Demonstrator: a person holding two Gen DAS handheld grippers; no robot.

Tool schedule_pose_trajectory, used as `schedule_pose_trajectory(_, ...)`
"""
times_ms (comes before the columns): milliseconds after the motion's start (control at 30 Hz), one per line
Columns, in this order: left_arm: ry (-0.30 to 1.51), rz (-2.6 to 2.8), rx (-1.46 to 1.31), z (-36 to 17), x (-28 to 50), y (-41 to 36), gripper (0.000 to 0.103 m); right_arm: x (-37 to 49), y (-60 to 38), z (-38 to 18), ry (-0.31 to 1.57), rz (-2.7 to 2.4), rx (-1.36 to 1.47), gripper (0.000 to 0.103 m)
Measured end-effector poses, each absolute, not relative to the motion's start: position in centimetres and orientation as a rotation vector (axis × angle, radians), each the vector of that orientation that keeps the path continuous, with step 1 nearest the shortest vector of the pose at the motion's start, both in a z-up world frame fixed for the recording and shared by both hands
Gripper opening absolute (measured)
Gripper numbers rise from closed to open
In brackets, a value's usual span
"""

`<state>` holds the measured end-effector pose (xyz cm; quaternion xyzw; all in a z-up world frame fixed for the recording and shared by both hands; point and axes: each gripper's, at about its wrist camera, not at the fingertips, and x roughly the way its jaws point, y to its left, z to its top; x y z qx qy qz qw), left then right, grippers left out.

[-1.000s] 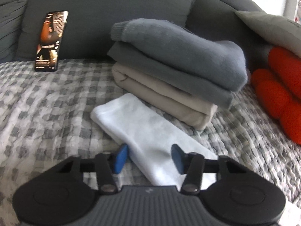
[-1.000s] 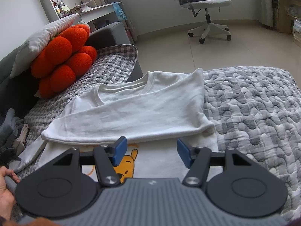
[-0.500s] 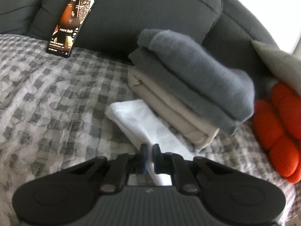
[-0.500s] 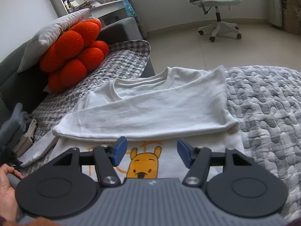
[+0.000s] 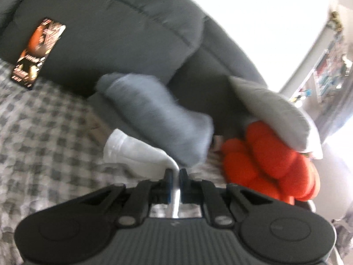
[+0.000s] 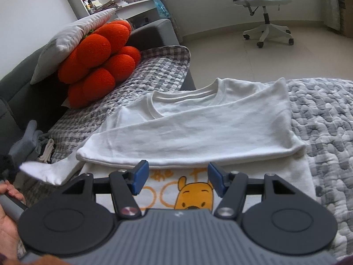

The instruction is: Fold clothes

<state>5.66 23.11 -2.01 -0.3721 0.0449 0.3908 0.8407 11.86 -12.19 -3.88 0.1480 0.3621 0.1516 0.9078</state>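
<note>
While the left tool (image 5: 174, 177) is pinched together on the cuff end of a white sleeve (image 5: 136, 152), the sleeve is seen lifted off the checked sofa cover (image 5: 44, 132), rising from a bunched fold into the blue pads. The left wrist view is blurred. Just behind the sleeve, a folded grey garment (image 5: 158, 119) is seen, and beneath it only a sliver of other folded cloth can be made out. A phone (image 5: 37, 53) with a lit screen is propped against the dark grey sofa back (image 5: 123, 28). To the right, an orange cushion (image 5: 269, 165) is lodged under a grey pillow (image 5: 271, 110).

In the right wrist view, the right tool (image 6: 176, 176) is held with its blue pads apart, above the printed front of a white sweatshirt (image 6: 198, 128) that is spread flat on the quilted grey cover (image 6: 326, 114). One sleeve is folded across the chest, its lower edge just beyond the pads; a yellow bear print (image 6: 195, 195) is visible below that edge. The other sleeve is drawn out to the left, off the body of the sweatshirt. A hand (image 6: 8, 216) is glimpsed at the left edge. An office chair (image 6: 264, 11) is seen on the floor beyond.
</note>
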Motion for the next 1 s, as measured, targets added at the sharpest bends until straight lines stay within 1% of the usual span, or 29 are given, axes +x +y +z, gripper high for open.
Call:
schedule_pose_trajectory(300, 0.038, 0.601, -0.744, 0.3, 6.4, 19.7, 0.006, 12.5, -11.5, -4.1, 0.764, 0.357, 0.360, 0.063)
schedule_pose_trajectory(667, 0.052, 0.350, -0.682, 1.9, 7.8, 15.4, 0.006, 12.4, -11.8, -4.1, 0.771, 0.377, 0.409, 0.063)
schedule_pose_trajectory(1000, 0.120, 0.158, -0.615, 1.8, 9.2, 11.0, 0.006, 12.5, -12.1, -4.1, 0.771, 0.377, 0.421, 0.063)
